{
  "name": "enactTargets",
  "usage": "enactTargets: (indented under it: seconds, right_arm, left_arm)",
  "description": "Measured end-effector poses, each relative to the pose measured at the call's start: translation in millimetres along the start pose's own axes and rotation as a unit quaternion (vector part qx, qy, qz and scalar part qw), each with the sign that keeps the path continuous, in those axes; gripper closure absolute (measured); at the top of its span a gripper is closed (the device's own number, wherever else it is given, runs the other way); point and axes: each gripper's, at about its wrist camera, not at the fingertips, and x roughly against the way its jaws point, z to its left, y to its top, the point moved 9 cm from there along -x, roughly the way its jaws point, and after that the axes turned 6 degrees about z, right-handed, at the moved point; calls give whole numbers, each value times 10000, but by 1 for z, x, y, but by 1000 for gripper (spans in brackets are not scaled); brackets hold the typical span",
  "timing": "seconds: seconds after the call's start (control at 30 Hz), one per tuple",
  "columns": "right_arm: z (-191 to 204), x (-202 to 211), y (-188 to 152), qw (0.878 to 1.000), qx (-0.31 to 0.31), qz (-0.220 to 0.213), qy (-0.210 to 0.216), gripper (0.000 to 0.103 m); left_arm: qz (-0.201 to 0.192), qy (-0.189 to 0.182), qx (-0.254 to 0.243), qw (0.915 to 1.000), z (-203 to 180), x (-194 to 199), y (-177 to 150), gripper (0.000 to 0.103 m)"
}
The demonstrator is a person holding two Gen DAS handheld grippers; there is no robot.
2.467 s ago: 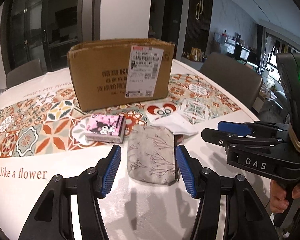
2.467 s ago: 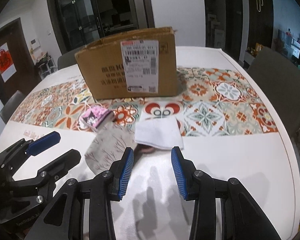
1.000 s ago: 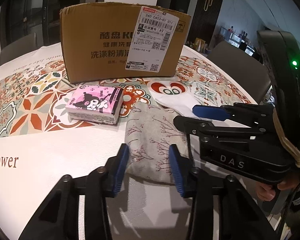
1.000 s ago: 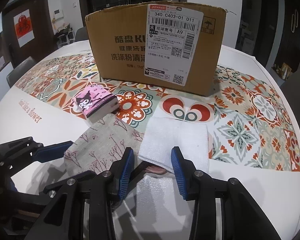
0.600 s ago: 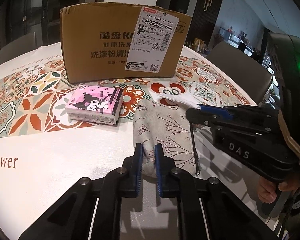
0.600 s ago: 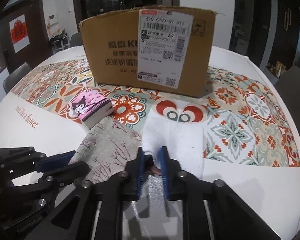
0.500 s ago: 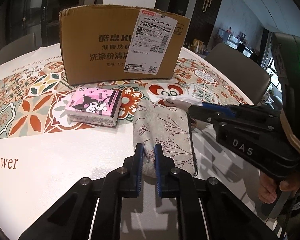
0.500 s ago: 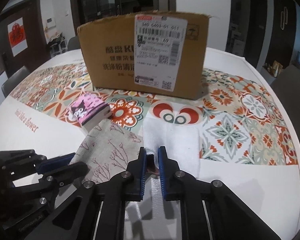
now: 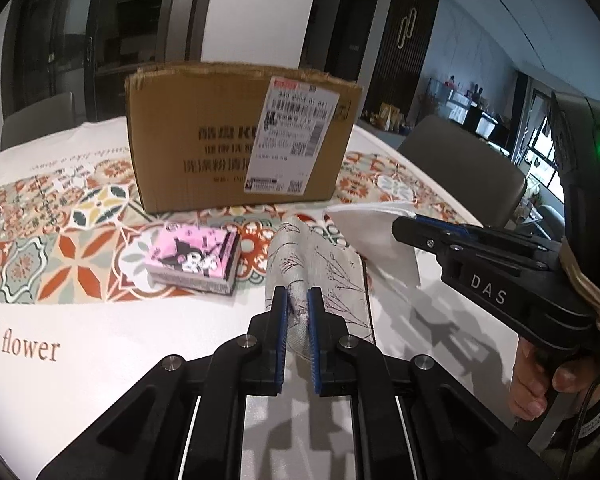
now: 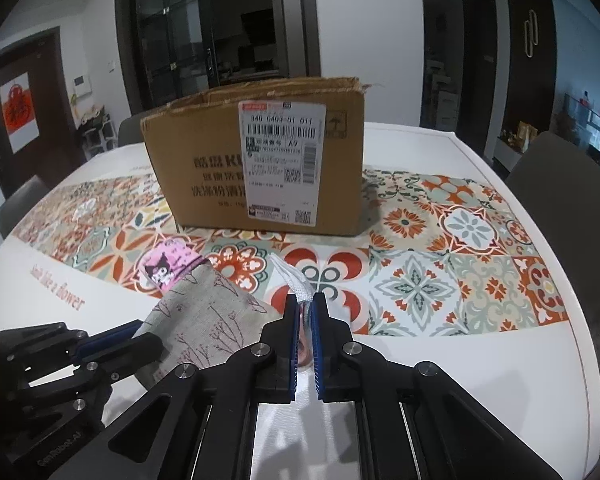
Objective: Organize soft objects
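Patterned cloth covers the bench (image 10: 480, 344), open cardboard box (image 10: 260, 176) standing at the back. My left hand-held gripper (image 9: 297, 320) pinches the near edge of the grey print pouch (image 9: 320, 268), which is raised off the bench at my end. My right hand-held gripper (image 10: 305, 320) is clamped on the white cloth (image 9: 376, 232), lifted clear. Pink tissue pack (image 9: 194, 258) sits untouched just left of the pouch. I judge we're early: two items grasped, nothing visibly in the box yet, tissue pack left.

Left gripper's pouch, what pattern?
Beige linen pouch printed with dark branches; clearest in the left wrist view.
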Motion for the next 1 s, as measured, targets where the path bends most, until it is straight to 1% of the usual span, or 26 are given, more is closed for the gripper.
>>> enactTargets:
  seconds: [0.33,0.5,0.67,0.83,0.87,0.9,0.93,0.97,1.0]
  right_arm:
    - [2,28,14,9992,-186,-340,-96,95]
    - [5,37,21,9986,-182,-475,-139,95]
    - [9,32,18,9993,-102,-351,-104,95]
    - [16,22,6,9999,-86,-51,35,94]
    - [18,19,3,9999,-86,27,64,92]
    - [19,18,1,9999,-96,85,84,84]
    - [20,16,-2,9998,-121,144,117,79]
    - [20,15,-5,9996,-146,179,138,70]
    - [20,15,-8,9995,-173,210,142,66]
  left_arm:
    - [-427,71,4,9991,2,28,17,92]
    - [-636,197,-28,9978,5,40,26,92]
    - [-714,290,-23,9970,9,45,25,92]
    - [-703,375,-34,9968,13,46,20,92]
    - [-702,393,-44,9967,13,46,19,92]
    - [-701,415,-59,9967,14,47,18,92]
    - [-694,432,-67,9966,14,47,17,92]
    - [-676,433,-66,9968,15,46,15,92]
    - [-656,420,-54,9969,15,46,14,92]
